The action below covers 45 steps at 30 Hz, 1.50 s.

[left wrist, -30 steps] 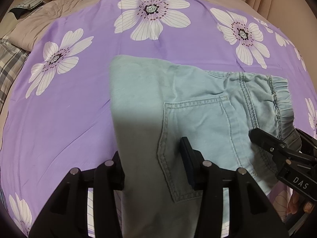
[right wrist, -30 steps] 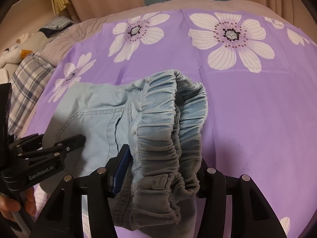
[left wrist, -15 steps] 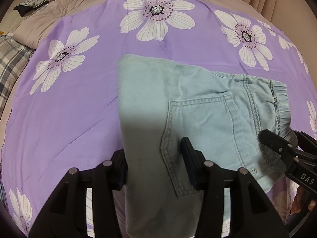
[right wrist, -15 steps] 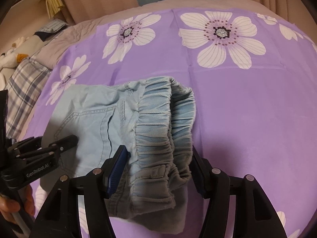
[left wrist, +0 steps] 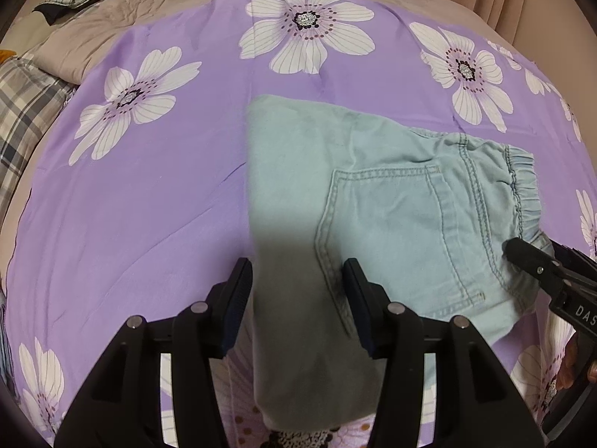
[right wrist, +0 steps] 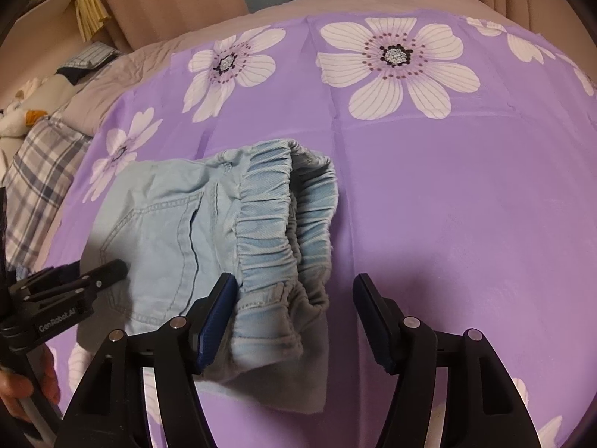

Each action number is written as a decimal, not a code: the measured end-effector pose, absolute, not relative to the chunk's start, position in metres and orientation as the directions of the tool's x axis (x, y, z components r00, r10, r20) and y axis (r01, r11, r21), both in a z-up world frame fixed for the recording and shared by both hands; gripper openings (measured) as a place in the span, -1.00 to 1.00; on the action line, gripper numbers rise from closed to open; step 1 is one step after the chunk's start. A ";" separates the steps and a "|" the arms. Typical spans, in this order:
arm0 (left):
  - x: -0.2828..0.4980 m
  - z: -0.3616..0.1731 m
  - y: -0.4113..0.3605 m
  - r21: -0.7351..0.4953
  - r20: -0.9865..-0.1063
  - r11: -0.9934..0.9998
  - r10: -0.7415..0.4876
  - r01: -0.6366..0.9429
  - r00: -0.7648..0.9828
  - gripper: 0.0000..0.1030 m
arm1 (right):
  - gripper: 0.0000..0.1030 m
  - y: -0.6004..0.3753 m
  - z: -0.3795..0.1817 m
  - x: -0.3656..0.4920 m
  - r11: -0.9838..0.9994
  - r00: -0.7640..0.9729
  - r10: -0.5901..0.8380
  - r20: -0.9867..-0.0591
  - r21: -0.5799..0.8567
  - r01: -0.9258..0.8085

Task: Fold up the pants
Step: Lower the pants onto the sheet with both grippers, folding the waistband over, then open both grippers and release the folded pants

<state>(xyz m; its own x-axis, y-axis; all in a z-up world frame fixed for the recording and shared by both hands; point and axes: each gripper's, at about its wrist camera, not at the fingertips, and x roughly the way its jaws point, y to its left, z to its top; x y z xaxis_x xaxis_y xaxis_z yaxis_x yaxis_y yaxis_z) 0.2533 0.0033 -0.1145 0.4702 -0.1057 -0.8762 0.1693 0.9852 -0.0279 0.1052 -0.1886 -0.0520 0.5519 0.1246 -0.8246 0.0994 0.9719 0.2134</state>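
Denim pants (right wrist: pixel 209 231) between left gripper (left wrist: pixel 296 300) and right gripper (right wrist: pixel 294 321) fingers

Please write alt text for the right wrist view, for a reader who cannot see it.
Folded light blue pants lie on a purple flowered bedsheet, elastic waistband toward the camera. The open right gripper sits low over the waistband's near end, and the left gripper reaches in at the left edge.
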 end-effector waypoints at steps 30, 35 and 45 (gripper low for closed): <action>0.184 -0.098 0.026 -0.080 -0.883 0.988 -0.131 0.130 0.450 0.00 | 0.28 -0.179 -0.037 0.055 0.981 0.500 0.078 -0.862 0.155 0.113; 0.170 -0.084 0.028 -0.089 -0.870 0.990 -0.133 0.113 0.475 0.32 | 0.28 -0.174 -0.025 0.040 0.982 0.515 0.085 -0.853 0.158 0.101; 0.146 -0.063 0.029 -0.078 -0.860 0.992 -0.119 0.103 0.496 0.62 | 0.56 -0.161 0.000 0.013 0.985 0.551 0.101 -0.828 0.161 0.061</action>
